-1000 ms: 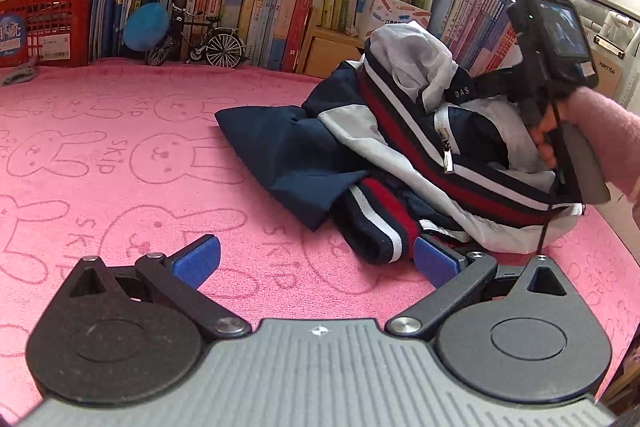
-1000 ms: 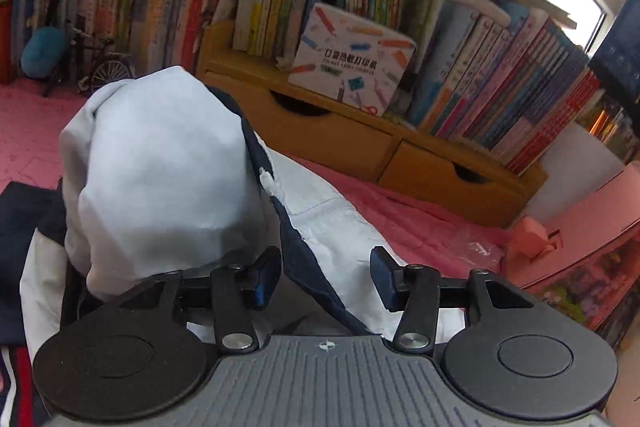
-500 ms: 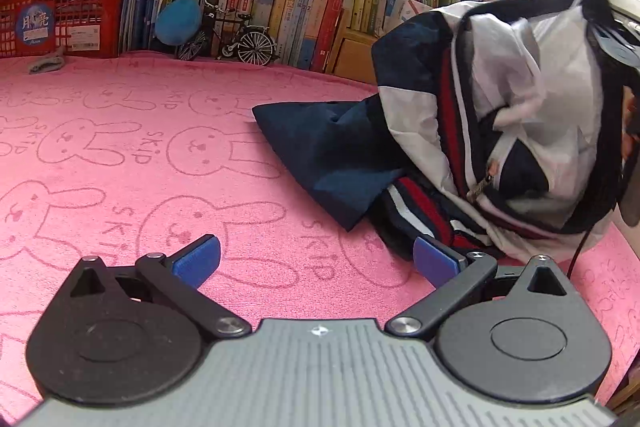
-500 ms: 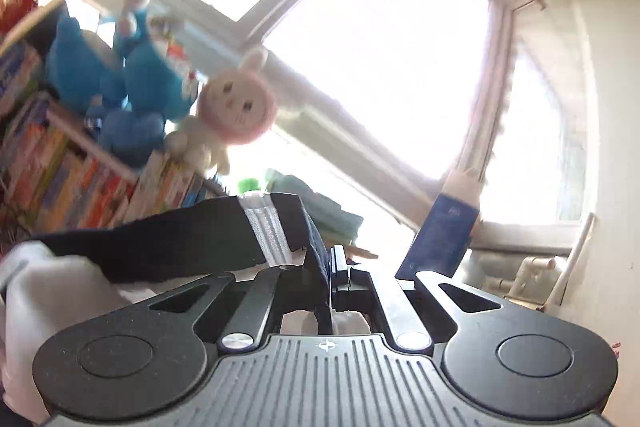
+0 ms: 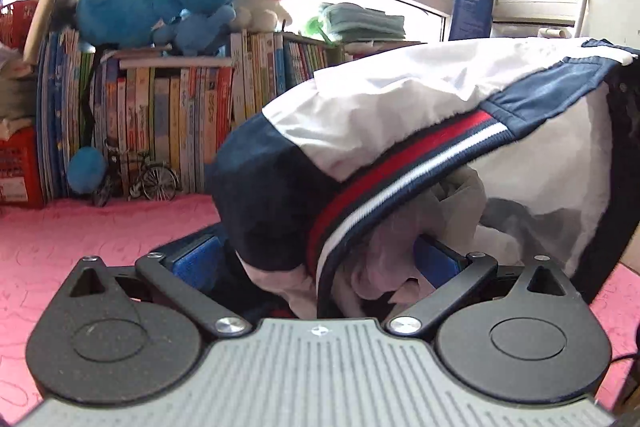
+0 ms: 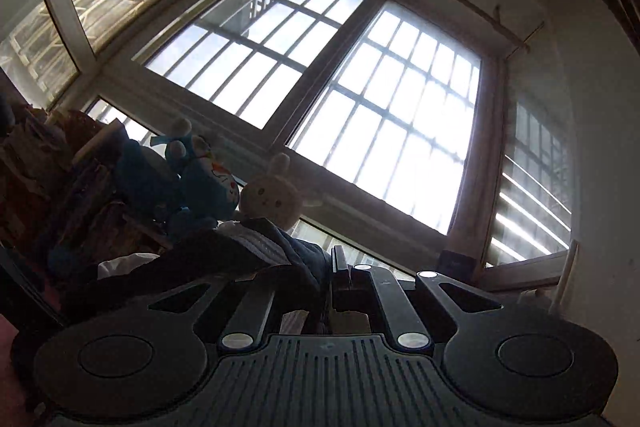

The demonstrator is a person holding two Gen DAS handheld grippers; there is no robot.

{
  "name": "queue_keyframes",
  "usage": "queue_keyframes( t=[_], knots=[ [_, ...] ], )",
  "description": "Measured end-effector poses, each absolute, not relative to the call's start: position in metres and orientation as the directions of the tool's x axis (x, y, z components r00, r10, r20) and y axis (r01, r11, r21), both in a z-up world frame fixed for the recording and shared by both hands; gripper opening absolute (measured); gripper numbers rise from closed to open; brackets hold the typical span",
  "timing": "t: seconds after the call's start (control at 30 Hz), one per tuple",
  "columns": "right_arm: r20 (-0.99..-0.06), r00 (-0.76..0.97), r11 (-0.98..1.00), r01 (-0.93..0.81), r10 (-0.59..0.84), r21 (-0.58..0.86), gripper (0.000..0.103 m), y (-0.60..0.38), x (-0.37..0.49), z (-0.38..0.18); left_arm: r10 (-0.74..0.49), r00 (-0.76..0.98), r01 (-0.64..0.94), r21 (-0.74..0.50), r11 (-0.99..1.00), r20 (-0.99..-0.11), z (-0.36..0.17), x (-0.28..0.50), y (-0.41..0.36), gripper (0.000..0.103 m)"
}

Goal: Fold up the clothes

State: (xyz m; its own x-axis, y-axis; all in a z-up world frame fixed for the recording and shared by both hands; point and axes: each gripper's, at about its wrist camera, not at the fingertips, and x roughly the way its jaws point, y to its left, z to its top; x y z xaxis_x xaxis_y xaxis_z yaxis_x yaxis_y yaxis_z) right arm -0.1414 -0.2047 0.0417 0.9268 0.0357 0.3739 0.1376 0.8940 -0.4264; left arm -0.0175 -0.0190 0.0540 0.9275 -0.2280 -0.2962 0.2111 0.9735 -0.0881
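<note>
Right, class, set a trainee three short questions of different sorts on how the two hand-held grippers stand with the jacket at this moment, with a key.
1. True or false: the right hand-held gripper is shut on the jacket.
2. Multiple choice: the blue pads of the left hand-held gripper are A) pressed together on the pink mat, B) spread apart with jacket cloth between them, C) out of view.
3. Fill in: the jacket's ribbed band is red, white and ____.

Key: 1 true; 2 B; 3 navy.
</note>
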Motion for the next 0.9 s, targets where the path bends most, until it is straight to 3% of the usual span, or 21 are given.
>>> queue_keyframes(
  t=[0.2, 0.37, 0.47, 0.6, 0.67, 0.83, 0.9],
  knots=[
    [0.350, 0.936, 0.887, 0.139, 0.027, -0.440, 0.008, -0.208, -0.154, 0.027, 0.041, 0.976, -0.037, 0.023, 0.999, -0.212, 0.065, 0.016, -0.028, 0.103],
    [0.270, 0.963, 0.856, 0.129, 0.014, -0.501, 0.019, -0.204, -0.147, 0.001, 0.248, 0.963, -0.240, 0.083, 0.967, -0.105, 0.080, 0.025, -0.005, 0.103],
    [0.156, 0.988, 0.832, 0.097, -0.012, -0.546, 0.022, -0.201, -0.131, -0.029, 0.328, 0.943, -0.323, 0.097, 0.941, -0.048, 0.095, 0.019, 0.014, 0.103],
    [0.021, 0.994, 0.872, 0.105, -0.108, -0.479, 0.025, -0.217, -0.118, -0.049, 0.397, 0.917, -0.394, 0.069, 0.917, -0.042, 0.106, 0.004, 0.050, 0.103],
    [-0.093, 0.991, 0.896, 0.045, -0.096, -0.441, 0.026, -0.226, -0.106, -0.045, 0.420, 0.906, -0.415, 0.084, 0.906, -0.049, 0.104, -0.008, 0.064, 0.103],
    [-0.397, 0.918, 0.942, -0.137, 0.004, -0.306, 0.038, -0.248, -0.072, -0.027, 0.405, 0.908, -0.393, 0.122, 0.912, -0.106, 0.079, -0.066, 0.087, 0.103],
    [-0.506, 0.861, 0.951, -0.198, 0.053, -0.237, 0.038, -0.257, -0.058, -0.019, 0.408, 0.894, -0.390, 0.127, 0.912, -0.186, 0.065, -0.057, 0.099, 0.103]
  ],
)
